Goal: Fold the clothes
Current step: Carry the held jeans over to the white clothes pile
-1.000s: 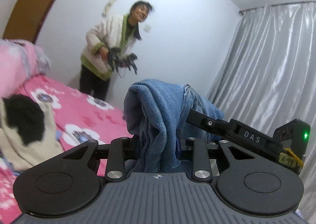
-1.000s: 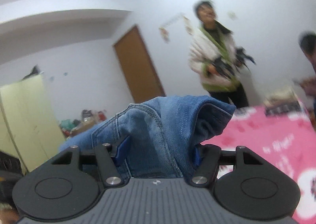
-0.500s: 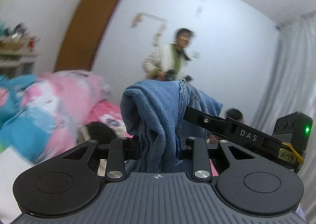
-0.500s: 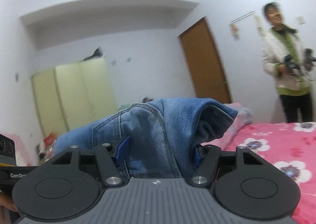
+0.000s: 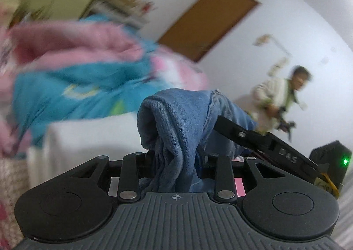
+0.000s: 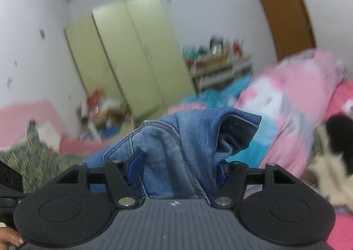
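1. We read "DAS", somewhat blurred, on the black arm of the right tongs (image 5: 222,126) where it crosses the left wrist view.
2. A yellow tag (image 5: 326,186) on that same device carries handwriting we cannot make out.
3. We find no other legible text.

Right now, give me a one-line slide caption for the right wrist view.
Right gripper shut on bunched blue denim garment, raised before a blurred pale green wardrobe and pink bedding.
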The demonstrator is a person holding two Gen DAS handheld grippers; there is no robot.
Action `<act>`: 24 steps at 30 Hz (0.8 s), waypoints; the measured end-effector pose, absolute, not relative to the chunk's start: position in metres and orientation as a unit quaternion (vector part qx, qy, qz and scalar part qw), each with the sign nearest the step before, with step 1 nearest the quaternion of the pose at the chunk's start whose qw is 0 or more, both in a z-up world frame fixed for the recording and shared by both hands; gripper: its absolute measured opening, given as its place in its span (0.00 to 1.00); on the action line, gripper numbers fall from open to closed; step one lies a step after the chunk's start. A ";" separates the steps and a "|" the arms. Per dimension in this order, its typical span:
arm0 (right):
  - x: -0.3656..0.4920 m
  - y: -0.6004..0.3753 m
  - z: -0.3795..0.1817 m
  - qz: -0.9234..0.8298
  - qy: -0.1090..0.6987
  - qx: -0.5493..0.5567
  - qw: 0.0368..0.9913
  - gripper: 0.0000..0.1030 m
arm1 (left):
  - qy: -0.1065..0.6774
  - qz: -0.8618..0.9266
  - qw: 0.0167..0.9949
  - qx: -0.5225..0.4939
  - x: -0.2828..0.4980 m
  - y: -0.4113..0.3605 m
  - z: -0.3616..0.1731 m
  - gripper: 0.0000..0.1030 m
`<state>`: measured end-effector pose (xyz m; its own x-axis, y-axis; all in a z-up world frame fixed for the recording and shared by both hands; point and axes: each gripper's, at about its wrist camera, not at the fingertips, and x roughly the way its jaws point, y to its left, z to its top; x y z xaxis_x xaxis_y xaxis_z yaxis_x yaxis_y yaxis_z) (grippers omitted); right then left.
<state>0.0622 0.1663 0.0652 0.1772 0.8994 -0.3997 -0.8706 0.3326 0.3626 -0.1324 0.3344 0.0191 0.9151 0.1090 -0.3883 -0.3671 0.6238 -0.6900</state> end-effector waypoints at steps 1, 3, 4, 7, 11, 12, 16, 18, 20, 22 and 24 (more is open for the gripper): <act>0.064 0.178 0.055 0.575 0.292 0.022 0.764 0.67 | 0.162 0.145 0.877 -0.429 -0.132 0.347 0.005 0.31; 0.068 0.194 0.040 0.571 0.305 0.018 0.762 0.66 | 0.173 0.172 0.867 -0.435 -0.129 0.366 -0.010 0.33; 0.071 0.198 0.036 0.569 0.308 0.022 0.762 0.66 | 0.178 0.185 0.862 -0.438 -0.128 0.376 -0.017 0.34; 0.074 0.202 0.028 0.568 0.312 0.031 0.761 0.70 | 0.181 0.209 0.847 -0.454 -0.126 0.394 -0.038 0.40; 0.063 0.194 0.022 0.576 0.285 -0.004 0.766 0.71 | 0.189 0.205 0.848 -0.452 -0.133 0.402 -0.047 0.49; 0.060 0.192 0.021 0.578 0.278 -0.013 0.767 0.72 | 0.191 0.202 0.848 -0.451 -0.137 0.401 -0.046 0.52; 0.050 0.184 0.015 0.584 0.251 -0.048 0.770 0.76 | 0.208 0.253 0.878 -0.351 -0.153 0.382 -0.023 0.57; 0.044 0.180 0.013 0.587 0.237 -0.065 0.771 0.76 | 0.189 0.297 0.903 -0.246 -0.165 0.360 -0.005 0.57; 0.039 0.175 0.010 0.590 0.223 -0.083 0.772 0.76 | 0.154 0.323 0.927 -0.110 -0.172 0.330 0.012 0.57; 0.033 0.175 0.002 0.588 0.214 -0.105 0.773 0.76 | 0.137 0.313 0.940 0.008 -0.161 0.300 0.018 0.57; 0.024 0.184 -0.022 0.576 0.223 -0.140 0.774 0.76 | 0.160 0.266 0.949 0.048 -0.138 0.283 0.011 0.57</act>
<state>0.0244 0.1844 -0.0215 0.2377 0.8290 -0.5061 -0.9537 0.2981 0.0404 -0.1376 0.2831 0.0107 0.8075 0.5206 -0.2774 -0.4900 0.8538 0.1760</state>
